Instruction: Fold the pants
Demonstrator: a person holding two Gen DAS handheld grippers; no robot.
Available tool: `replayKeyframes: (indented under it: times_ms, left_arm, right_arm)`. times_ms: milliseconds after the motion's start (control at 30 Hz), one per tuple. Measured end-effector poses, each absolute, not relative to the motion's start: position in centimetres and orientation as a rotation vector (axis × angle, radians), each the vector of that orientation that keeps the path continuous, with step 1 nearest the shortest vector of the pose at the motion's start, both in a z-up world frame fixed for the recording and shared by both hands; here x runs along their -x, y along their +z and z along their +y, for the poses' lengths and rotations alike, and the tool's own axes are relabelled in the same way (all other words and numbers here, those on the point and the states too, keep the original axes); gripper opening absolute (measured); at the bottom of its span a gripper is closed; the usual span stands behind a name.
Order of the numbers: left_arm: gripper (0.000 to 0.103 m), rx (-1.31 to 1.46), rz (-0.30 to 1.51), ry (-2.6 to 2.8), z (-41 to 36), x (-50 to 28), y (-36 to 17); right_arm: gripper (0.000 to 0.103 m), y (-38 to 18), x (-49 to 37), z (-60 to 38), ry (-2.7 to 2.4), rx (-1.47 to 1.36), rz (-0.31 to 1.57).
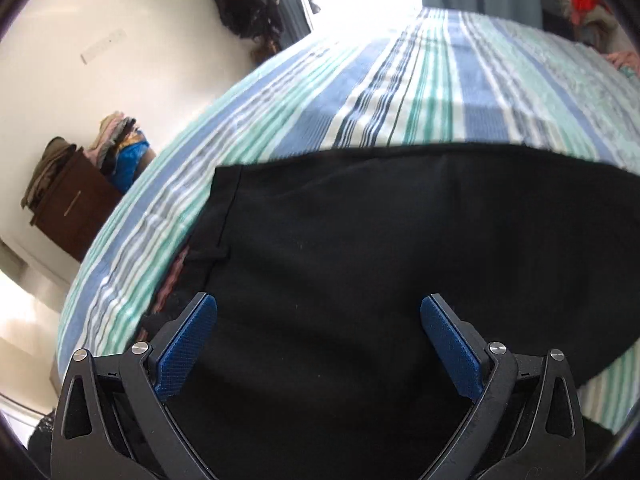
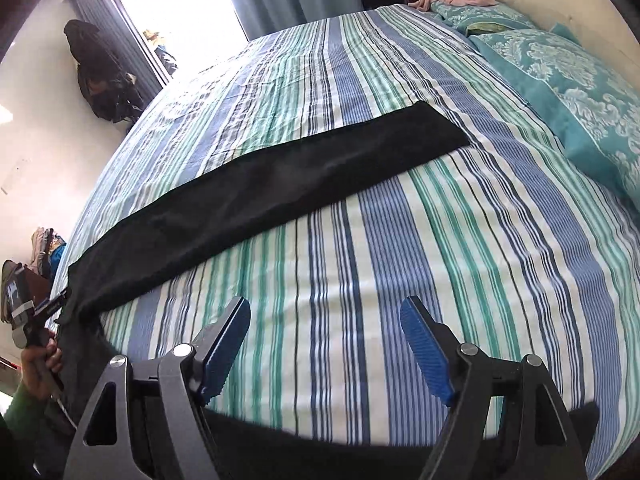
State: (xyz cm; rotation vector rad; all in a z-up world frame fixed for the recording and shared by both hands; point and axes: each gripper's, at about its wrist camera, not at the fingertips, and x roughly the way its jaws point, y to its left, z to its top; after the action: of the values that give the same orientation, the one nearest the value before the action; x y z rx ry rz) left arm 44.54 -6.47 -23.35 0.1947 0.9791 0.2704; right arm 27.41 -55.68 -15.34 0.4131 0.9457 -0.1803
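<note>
1. A long pair of black fabric pants [image 2: 256, 196] lies flat on a bed sheet striped in blue, green and white [image 2: 460, 248]; in the right wrist view it runs as a narrow band from about 8 o'clock up to about 1 o'clock
2. In the left wrist view the same black pants [image 1: 400, 248] fill the lower middle of the picture, their upper edge crossing from 9 o'clock to 3 o'clock, with a stitched hem or seam at about 10 o'clock
3. The left gripper [image 1: 319, 346] hangs over the black cloth with its blue-padded jaws spread wide; nothing sits between them and no pad presses on the fabric
4. The right gripper [image 2: 325, 350] stands over bare striped sheet, jaws wide apart and empty, the pants well apart from it toward 11 o'clock
5. At 8 o'clock in the right wrist view a hand [image 2: 40, 364] in a green sleeve grips the handle of the other tool, just beside the near end of the pants
6. Teal patterned pillows [image 2: 568, 92] lie at 2 o'clock at the head of the bed
7. A dark brown wooden cabinet [image 1: 76, 208] with piled clothes stands at 9 o'clock in the left wrist view
</note>
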Motion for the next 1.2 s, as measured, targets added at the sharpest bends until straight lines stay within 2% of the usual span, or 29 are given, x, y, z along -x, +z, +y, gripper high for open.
replayKeyframes:
  times_ms: [100,333,500,567,600,633,667,700,733,933,1067,1200]
  left_arm:
    - [0.103,-0.046,0.925,0.199,-4.4,-42.6,-24.5]
    - [0.102,-0.070,0.878,0.211,-4.8,-41.7,-24.9]
    - [0.102,-0.061,0.854,0.209,-4.7,-41.7,-25.1]
    - [0.102,-0.058,0.848,0.207,-4.6,-41.5,-25.2]
    - [0.102,-0.056,0.847,0.206,-4.6,-41.5,-25.2]
    - [0.102,-0.056,0.846,0.206,-4.6,-41.5,-25.2]
    - [0.102,-0.056,0.847,0.206,-4.6,-41.5,-25.2]
    - [0.102,-0.056,0.847,0.206,-4.6,-41.5,-25.2]
    - [0.102,-0.056,0.847,0.206,-4.6,-41.5,-25.2]
    - [0.102,-0.066,0.854,0.212,-4.7,-41.6,-25.1]
    - [0.102,-0.083,0.868,0.221,-4.9,-41.8,-24.9]
    - [0.102,-0.101,0.886,0.239,-5.2,-41.9,-24.6]
  right_arm:
    - [0.077,-16.7,-32.5,-60.3,-0.257,-0.394,0.984]
    - [0.077,-20.8,-44.2,-72.5,-0.431,-0.401,1.063]
    - [0.078,-24.3,-51.3,-75.5,-0.496,-0.352,1.082]
    - [0.082,-25.4,-52.7,-76.2,-0.513,-0.343,1.074]
    - [0.069,-25.3,-52.7,-76.4,-0.513,-0.359,1.050]
    - [0.051,-25.0,-52.5,-76.6,-0.494,-0.389,1.017]
    - [0.024,-24.5,-52.1,-76.6,-0.473,-0.415,0.992]
    - [0.011,-24.0,-51.7,-76.1,-0.494,-0.390,0.988]
    - [0.006,-23.5,-51.2,-75.5,-0.490,-0.355,0.988]
    - [0.006,-16.1,-42.0,-68.3,-0.373,-0.261,0.822]
    - [0.006,-11.0,-30.2,-62.7,-0.375,-0.285,0.671]
    - [0.006,-8.3,-16.7,-58.1,-0.451,-0.415,0.530]
